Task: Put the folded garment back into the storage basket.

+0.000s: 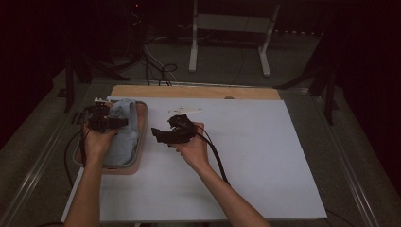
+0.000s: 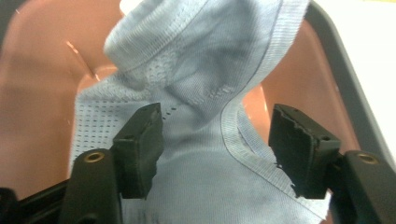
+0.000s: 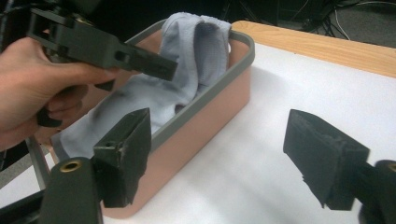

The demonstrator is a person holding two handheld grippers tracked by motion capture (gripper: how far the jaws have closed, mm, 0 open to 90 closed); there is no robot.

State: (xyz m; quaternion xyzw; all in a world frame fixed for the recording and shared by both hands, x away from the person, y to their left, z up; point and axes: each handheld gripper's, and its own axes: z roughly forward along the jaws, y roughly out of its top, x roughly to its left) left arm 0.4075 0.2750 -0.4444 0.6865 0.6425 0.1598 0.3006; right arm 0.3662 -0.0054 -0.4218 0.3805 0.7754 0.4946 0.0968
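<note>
A light blue knitted cloth (image 1: 122,127) lies bunched in a pink tub with a grey rim (image 1: 142,142) at the left of the table. Its far end stands up against the tub's far wall (image 3: 196,51). My left gripper (image 1: 120,123) hangs over the tub, open. In the left gripper view its jaws (image 2: 217,149) stand apart just above the cloth (image 2: 201,70), not pressing on it. My right gripper (image 1: 155,134) is open over the white sheet just right of the tub, with nothing between its jaws (image 3: 219,158). It points at the tub's side (image 3: 210,116).
A white sheet (image 1: 246,156) covers most of the table, with a wooden board edge (image 1: 194,92) at the back. A small pale object (image 1: 184,111) lies on the sheet behind the right gripper. A white stand (image 1: 227,42) and cables sit on the floor beyond the table.
</note>
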